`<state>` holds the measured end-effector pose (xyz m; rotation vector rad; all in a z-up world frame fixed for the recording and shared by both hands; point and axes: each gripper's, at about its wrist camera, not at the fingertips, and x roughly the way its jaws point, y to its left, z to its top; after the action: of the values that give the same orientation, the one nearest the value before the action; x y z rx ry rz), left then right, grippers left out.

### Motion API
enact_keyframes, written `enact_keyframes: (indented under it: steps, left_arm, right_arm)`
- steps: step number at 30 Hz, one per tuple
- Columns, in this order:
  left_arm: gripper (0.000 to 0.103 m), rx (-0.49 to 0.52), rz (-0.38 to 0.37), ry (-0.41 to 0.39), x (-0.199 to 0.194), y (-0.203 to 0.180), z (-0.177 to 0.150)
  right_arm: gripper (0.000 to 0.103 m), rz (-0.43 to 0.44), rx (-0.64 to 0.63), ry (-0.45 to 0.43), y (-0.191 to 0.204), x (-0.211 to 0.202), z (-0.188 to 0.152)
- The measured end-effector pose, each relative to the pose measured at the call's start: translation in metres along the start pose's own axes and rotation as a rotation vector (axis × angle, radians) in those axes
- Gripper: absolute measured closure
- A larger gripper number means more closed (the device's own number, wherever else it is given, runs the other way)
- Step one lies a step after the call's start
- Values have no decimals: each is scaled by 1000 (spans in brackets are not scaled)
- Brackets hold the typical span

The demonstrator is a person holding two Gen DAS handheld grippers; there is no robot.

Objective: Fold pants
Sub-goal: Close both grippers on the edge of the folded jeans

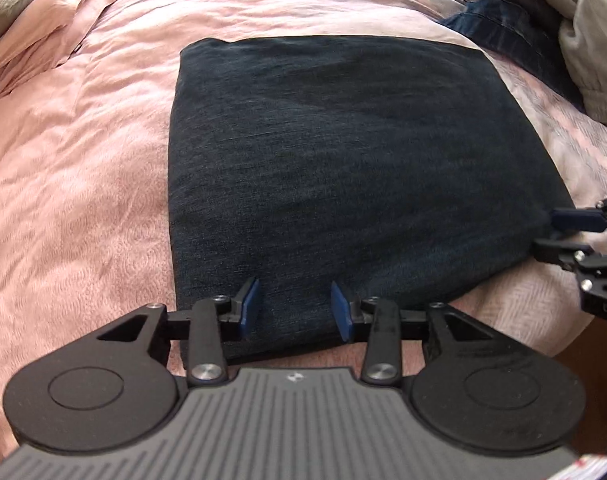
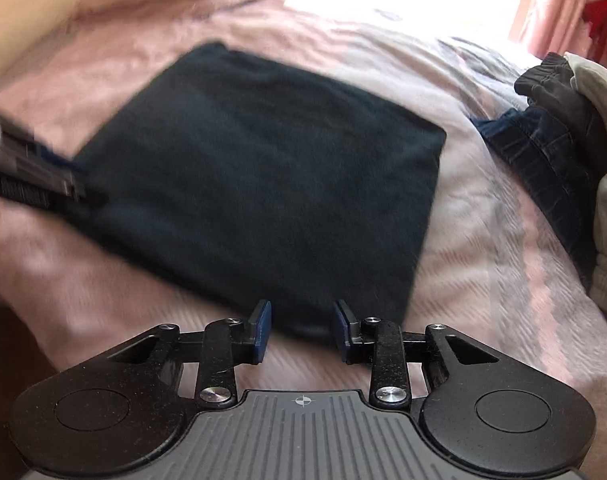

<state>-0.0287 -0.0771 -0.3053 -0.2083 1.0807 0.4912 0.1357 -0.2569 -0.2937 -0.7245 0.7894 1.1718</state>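
Observation:
The dark denim pants point(image 1: 343, 168) lie folded into a flat rectangle on the pink bedspread point(image 1: 71, 184). My left gripper point(image 1: 296, 307) is open, its blue pads straddling the near edge of the fold with cloth between them but not pinched. In the left wrist view my right gripper point(image 1: 559, 236) comes in from the right at the fold's near right corner. In the blurred right wrist view the same pants point(image 2: 263, 184) fill the middle, and my right gripper point(image 2: 302, 330) stands open over their near corner. My left gripper point(image 2: 63, 176) shows at the left edge there.
A heap of other clothes sits at the far right: dark blue jeans point(image 1: 511, 36) and a grey garment point(image 1: 583, 40), also jeans point(image 2: 543, 160) in the right wrist view. A pillow point(image 1: 19, 4) lies at the far left. Pink curtains point(image 2: 543, 4) hang behind, and the bed's edge point(image 1: 583, 344) drops off near right.

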Motion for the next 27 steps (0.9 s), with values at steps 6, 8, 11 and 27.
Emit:
enact_keyframes:
  steps: [6,8,11,27]
  left_arm:
    - [67,-39,-24,19,-19,30,15]
    - [65,-88,-59,2,-23,48,23]
    - [60,-185,-113,-12,-17,75,36]
    - [55,-438,-354,47,45,150,55]
  right_arm:
    - [74,47,234,61,-61,-20,1]
    - [67,114,351,27,-86,-22,10]
    - [40,237,588,-3,-122,-3,21]
    - [40,555,733,31,-175,101,59]
